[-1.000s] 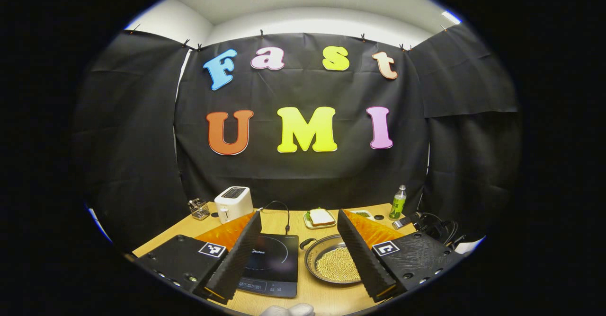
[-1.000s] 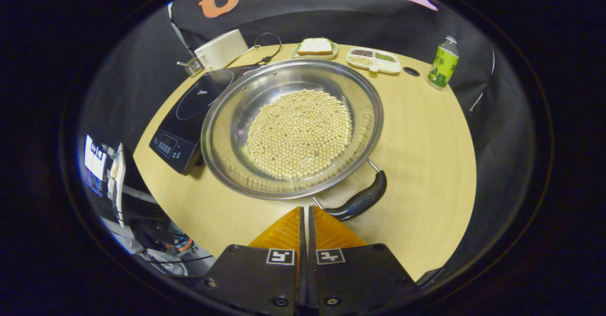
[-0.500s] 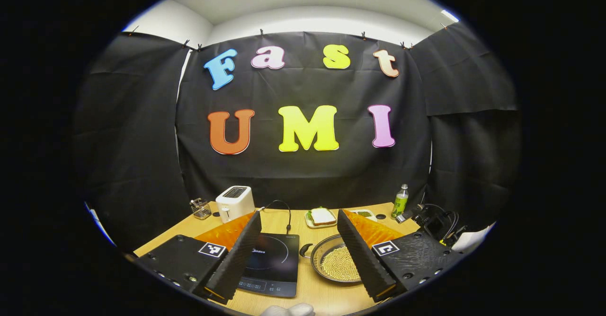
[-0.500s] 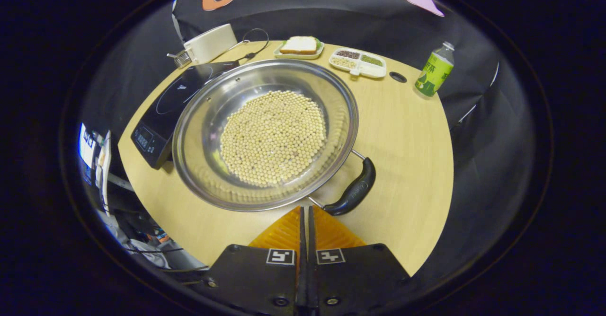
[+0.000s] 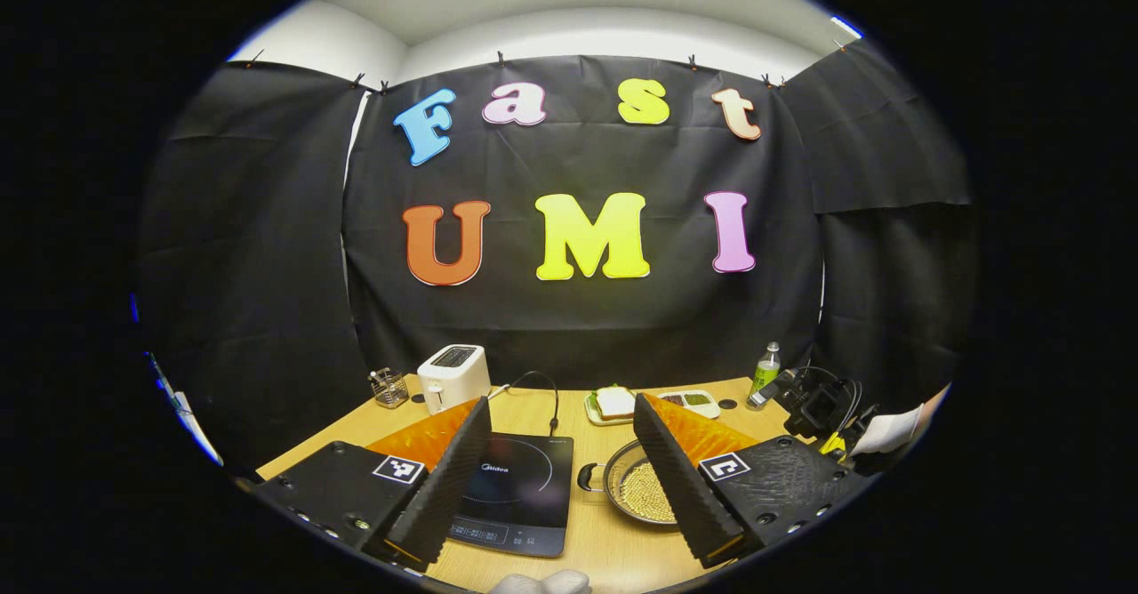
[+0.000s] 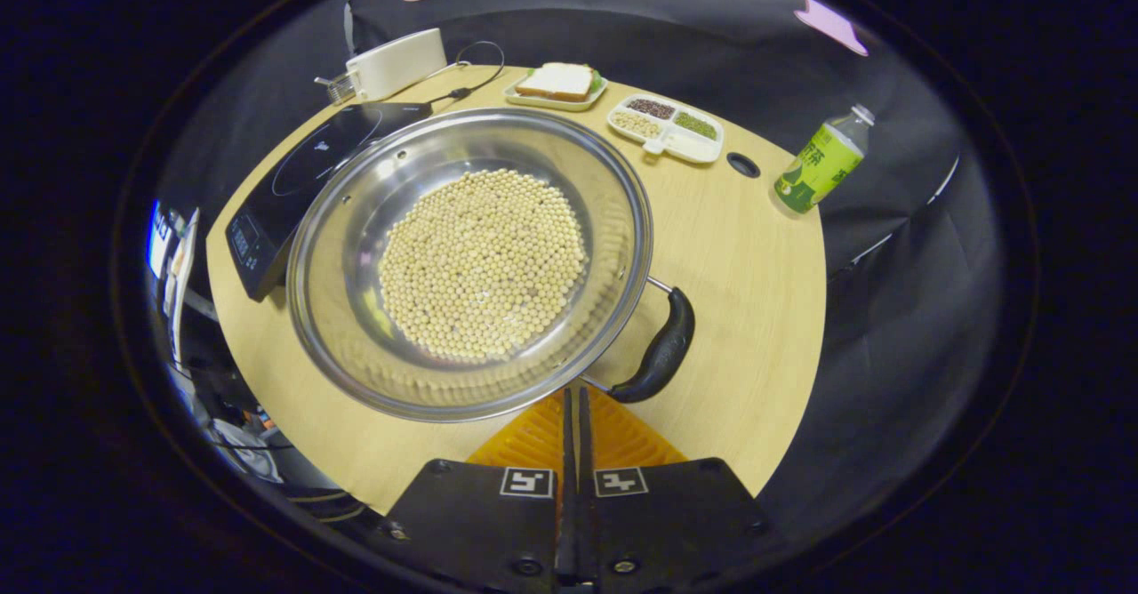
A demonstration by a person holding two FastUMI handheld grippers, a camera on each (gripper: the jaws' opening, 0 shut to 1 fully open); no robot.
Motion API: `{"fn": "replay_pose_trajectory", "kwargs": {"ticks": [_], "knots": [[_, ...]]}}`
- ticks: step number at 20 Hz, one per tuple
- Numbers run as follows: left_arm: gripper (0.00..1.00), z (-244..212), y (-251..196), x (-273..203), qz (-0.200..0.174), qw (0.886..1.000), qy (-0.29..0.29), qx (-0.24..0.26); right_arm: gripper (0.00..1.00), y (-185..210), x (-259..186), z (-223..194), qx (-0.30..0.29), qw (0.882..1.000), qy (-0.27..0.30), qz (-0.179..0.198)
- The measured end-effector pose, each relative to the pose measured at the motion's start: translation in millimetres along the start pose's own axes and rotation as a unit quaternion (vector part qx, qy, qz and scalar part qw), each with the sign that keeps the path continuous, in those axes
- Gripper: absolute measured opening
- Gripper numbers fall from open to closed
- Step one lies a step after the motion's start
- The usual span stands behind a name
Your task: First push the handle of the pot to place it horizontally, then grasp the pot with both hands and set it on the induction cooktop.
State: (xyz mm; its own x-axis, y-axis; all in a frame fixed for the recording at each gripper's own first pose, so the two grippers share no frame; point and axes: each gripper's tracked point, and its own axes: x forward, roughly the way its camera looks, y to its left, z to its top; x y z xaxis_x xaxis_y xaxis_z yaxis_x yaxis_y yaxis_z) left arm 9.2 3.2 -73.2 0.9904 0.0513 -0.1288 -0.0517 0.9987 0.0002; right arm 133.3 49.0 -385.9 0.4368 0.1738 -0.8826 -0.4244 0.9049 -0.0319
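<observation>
- In the left gripper view, the left gripper (image 5: pixel 562 452) was held above the near edge of the tabletop (image 5: pixel 533 409), its two fingers spread wide with nothing between them.
- Beyond the gap between those fingers lay the black induction cooktop (image 5: pixel 516 494), flat on the wood toward the near edge.
- The pot (image 5: pixel 637 494) sat just beside the cooktop and apart from it, partly hidden behind one finger; pale beans filled its bottom, and a small black side handle (image 5: pixel 589 477) faced the cooktop.
- Along the far edge stood a white toaster (image 5: pixel 453 377), a plate with a sandwich (image 5: pixel 613 403) and a green bottle (image 5: pixel 765 369).
- The other gripper (image 5: pixel 813 407) showed off the far corner, a sleeve behind it.
- In the right gripper view, the right gripper (image 6: pixel 574 416) had its fingers pressed together, holding nothing, their tips just at the near rim of the pot (image 6: pixel 356 220).
- The pot's black handle (image 6: pixel 660 352) lay just beside those tips; whether they touched it could not be told.
- The induction cooktop (image 6: pixel 293 176) lay past the pot, near the tabletop's (image 6: pixel 756 274) side edge.
- A divided snack tray (image 6: pixel 667 124) and the bottle (image 6: pixel 813 167) stood toward the far edge.
</observation>
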Motion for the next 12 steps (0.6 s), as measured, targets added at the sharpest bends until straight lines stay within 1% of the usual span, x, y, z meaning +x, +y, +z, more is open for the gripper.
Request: {"fn": "replay_pose_trajectory", "kwargs": {"ticks": [1, 3, 4, 7, 8, 10, 11, 12], "knots": [[0.96, -0.7, 2.0, 0.5, 0.002, 1.0, 0.002, 0.0, 0.01, -3.3, 0.6, 1.7, 0.003, 1.0, -0.001, -0.001], [0.96, -1.5, 3.4, 0.8, 0.005, 1.0, 0.003, 0.002, 0.01, -8.9, 1.1, 3.7, 0.007, 1.0, -0.002, -0.002], [0.96, -2.0, 4.1, 2.0, 0.006, 1.0, 0.004, 0.003, 0.04, -10.9, 0.1, 4.6, 0.006, 1.0, -0.003, -0.003], [0.96, -3.2, 2.5, 5.0, 0.006, 1.0, 0.005, 0.005, 0.04, -14.0, 2.1, 7.3, 0.003, 1.0, -0.006, -0.009], [0.96, -2.5, 0.9, 6.7, 0.004, 1.0, 0.006, 0.005, 0.0, -14.4, 2.5, 8.0, 0.003, 1.0, -0.009, -0.01], [0.96, -5.5, -0.9, 9.2, 0.002, 1.0, 0.006, 0.006, 0.01, -16.4, 2.9, 9.2, 0.006, 1.0, -0.015, -0.01], [0.96, -7.3, -0.6, 11.3, 0.003, 1.0, 0.008, 0.008, 0.04, -16.9, 2.5, 9.3, 0.01, 1.0, -0.019, -0.009], [0.96, -10.2, -1.1, 13.1, 0.002, 1.0, 0.012, 0.008, 0.01, -19.0, 2.0, 7.5, 0.014, 1.0, -0.023, -0.014]]}}
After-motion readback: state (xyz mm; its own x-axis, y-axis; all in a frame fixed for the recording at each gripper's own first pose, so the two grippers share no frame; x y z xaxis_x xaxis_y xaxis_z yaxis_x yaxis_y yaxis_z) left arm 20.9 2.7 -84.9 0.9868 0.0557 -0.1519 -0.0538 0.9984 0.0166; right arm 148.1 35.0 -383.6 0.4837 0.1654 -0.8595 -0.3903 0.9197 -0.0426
